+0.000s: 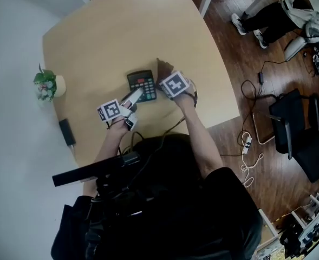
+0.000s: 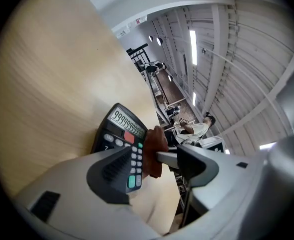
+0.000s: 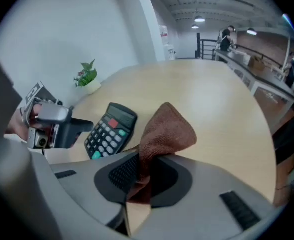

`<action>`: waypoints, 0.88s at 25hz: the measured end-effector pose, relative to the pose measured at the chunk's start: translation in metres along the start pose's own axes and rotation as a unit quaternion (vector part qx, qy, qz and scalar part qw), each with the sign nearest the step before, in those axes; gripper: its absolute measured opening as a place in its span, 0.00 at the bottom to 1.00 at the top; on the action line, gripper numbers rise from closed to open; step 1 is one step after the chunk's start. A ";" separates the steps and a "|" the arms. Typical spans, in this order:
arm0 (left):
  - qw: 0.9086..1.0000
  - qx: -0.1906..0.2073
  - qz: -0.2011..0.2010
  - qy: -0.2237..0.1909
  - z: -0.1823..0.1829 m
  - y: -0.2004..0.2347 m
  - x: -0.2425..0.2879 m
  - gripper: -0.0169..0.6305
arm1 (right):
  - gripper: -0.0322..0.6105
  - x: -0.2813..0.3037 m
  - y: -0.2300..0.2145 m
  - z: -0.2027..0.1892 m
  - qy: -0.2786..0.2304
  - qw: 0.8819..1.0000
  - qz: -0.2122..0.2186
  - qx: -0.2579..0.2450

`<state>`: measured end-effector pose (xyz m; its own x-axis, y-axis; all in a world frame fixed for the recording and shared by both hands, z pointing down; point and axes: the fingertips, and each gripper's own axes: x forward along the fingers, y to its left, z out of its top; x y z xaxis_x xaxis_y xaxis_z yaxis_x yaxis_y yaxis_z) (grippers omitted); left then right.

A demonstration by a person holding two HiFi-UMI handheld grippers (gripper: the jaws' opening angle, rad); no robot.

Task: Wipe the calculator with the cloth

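Note:
A black calculator (image 1: pixel 142 84) lies flat on the tan table (image 1: pixel 121 31), its display full of nines in the left gripper view. My left gripper (image 1: pixel 136 95) stands open at the calculator's (image 2: pixel 124 134) near left corner. One of its pads (image 2: pixel 114 171) lies over the keys, and the other jaw stands well clear of them. My right gripper (image 3: pixel 144 171) is shut on a brown cloth (image 3: pixel 167 129). The cloth (image 1: pixel 163 68) sticks up just right of the calculator (image 3: pixel 109 131), close to its right edge.
A small potted plant (image 1: pixel 46 84) stands near the table's left edge, and a flat black object (image 1: pixel 67 132) lies nearer me. On the floor to the right are a black chair (image 1: pixel 303 134) and cables (image 1: pixel 248 145). A person's legs (image 1: pixel 265 20) show at top right.

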<state>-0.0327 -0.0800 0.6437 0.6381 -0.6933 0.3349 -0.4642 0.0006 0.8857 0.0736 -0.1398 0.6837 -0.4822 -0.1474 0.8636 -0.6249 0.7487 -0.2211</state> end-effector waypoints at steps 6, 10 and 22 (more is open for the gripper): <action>0.997 -0.020 0.033 -0.072 0.037 0.037 -0.041 0.50 | 0.13 -0.024 -0.020 -0.004 -0.078 0.996 0.007 0.040; 0.997 -0.042 0.033 -0.053 0.032 0.060 -0.028 0.50 | 0.13 0.014 0.021 -0.006 -0.050 0.995 0.082 0.032; 0.984 -0.115 0.025 -0.137 0.096 0.087 -0.022 0.50 | 0.13 0.066 0.032 0.086 -0.058 0.991 0.118 -0.014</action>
<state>-0.1455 -0.1338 0.6823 0.4138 -0.8564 0.3087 -0.3200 0.1806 0.9301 -0.0309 -0.1812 0.6951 -0.6804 -0.0382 0.7319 -0.4700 0.7890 -0.3958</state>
